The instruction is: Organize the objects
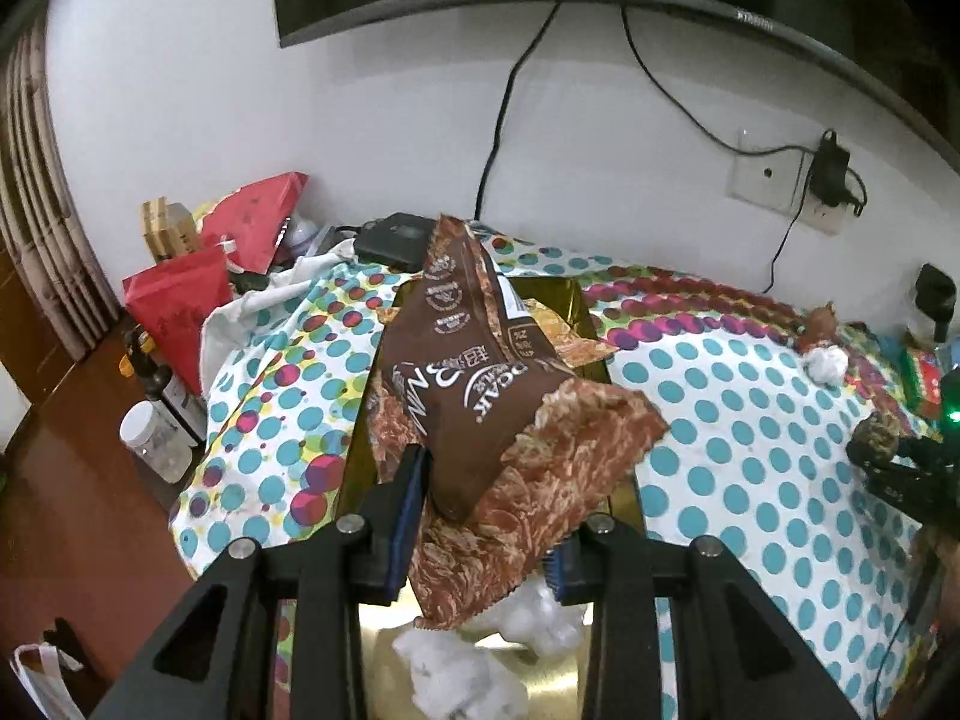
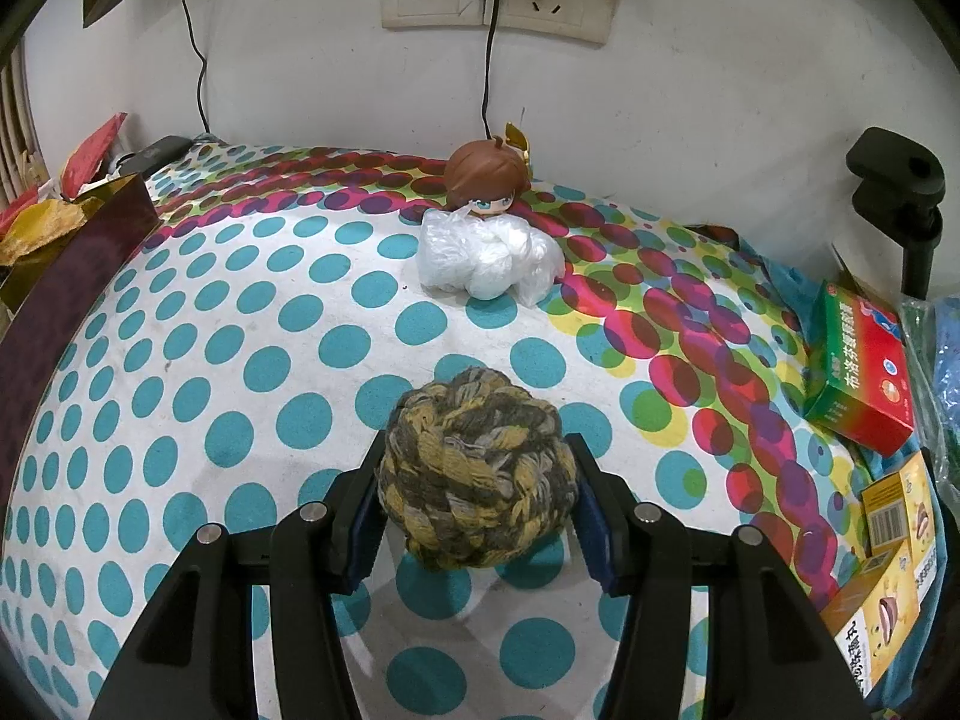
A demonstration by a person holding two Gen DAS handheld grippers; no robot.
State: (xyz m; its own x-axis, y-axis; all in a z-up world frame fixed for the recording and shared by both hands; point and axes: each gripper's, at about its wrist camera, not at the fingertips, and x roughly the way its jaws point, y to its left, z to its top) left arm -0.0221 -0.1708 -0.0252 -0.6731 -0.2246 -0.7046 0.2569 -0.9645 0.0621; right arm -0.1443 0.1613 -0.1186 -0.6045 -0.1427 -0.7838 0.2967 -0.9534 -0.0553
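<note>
Listing 2 held items and their hazards.

Item 1: brown snack packet, in the left gripper. The fingers stand fairly wide with the packet's crimped lower end bunched between them; the left pad touches the film, while contact at the right pad is hidden by the foil, so how firmly it is pinched I cannot tell. The packet hangs tilted over the gold-lined box, which already holds crumpled white plastic and other wrappers.
Risk: slick, light film may slide out of a loose hold and land on the box rim or on the dotted cloth rather than inside. The long free end may also catch the box wall on the way down.

Item 2: braided rope ball, in the right gripper. The fingers press it from both sides, lifted just above the worktop cloth.
Risk: a round, soft ball can squirm out forward or roll once let go.

Item 3: doll head touching a white plastic bundle, well apart from the ball, near the wall.
Risk: a rolling ball could knock them.

Item 4: green-red carton and yellow carton, at the right edge.
Risk: a wide right swing may clip them.
</note>
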